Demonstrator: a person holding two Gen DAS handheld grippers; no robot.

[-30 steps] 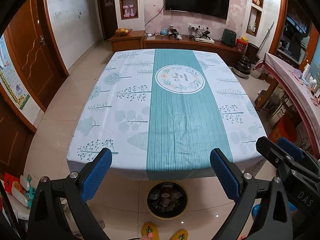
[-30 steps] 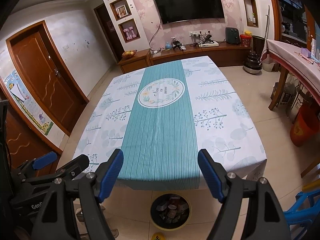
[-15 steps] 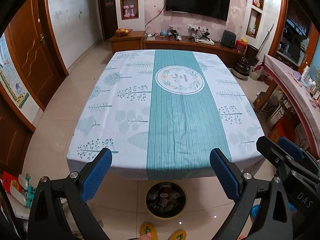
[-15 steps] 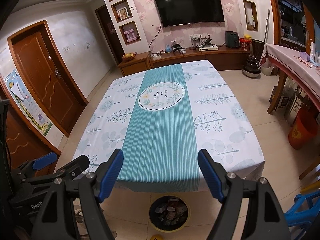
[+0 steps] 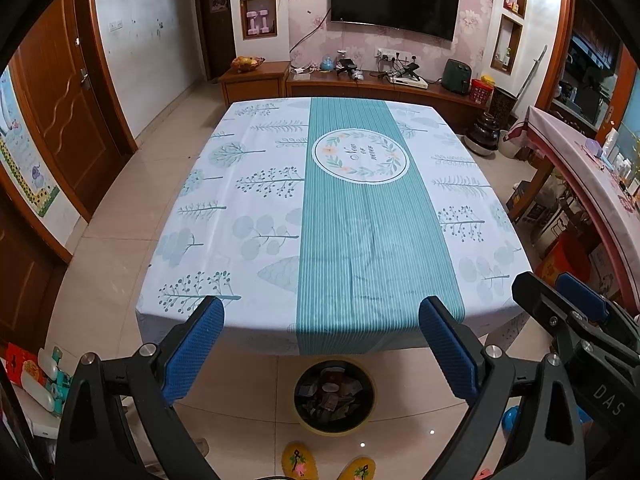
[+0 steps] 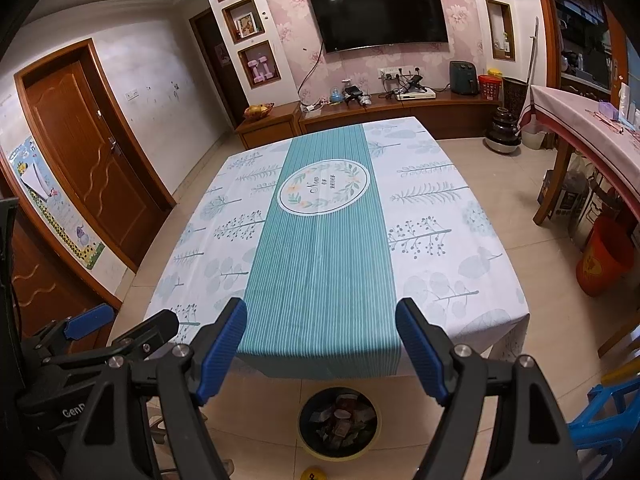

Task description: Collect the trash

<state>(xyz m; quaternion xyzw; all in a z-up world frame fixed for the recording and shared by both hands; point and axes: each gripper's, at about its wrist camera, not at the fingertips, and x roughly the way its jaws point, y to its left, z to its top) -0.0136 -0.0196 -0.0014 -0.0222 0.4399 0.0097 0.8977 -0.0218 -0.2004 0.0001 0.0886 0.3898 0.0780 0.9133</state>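
Note:
A round bin (image 5: pixel 334 397) full of wrappers and scraps stands on the floor under the table's near edge; the right wrist view shows the bin (image 6: pixel 338 420) too. My left gripper (image 5: pixel 320 324) hangs open above it, nothing between its blue pads. My right gripper (image 6: pixel 322 324) is also open and empty, level with the left one. The table (image 5: pixel 224 248) carries a white and teal leaf-print cloth with no loose items visible on it. Each wrist view catches the other gripper at its side edge.
Yellow slippers (image 5: pixel 300 460) show on the floor below the bin. A second covered table (image 6: pixel 580 128) and an orange bucket (image 6: pixel 604 256) stand to the right, a blue stool (image 6: pixel 604 412) at near right. A TV cabinet (image 5: pixel 384 88) lines the far wall; wooden doors (image 5: pixel 68 112) stand left.
Both grippers have risen and drawn back slightly, so more of the room and the bin shows. Both stay open and empty.

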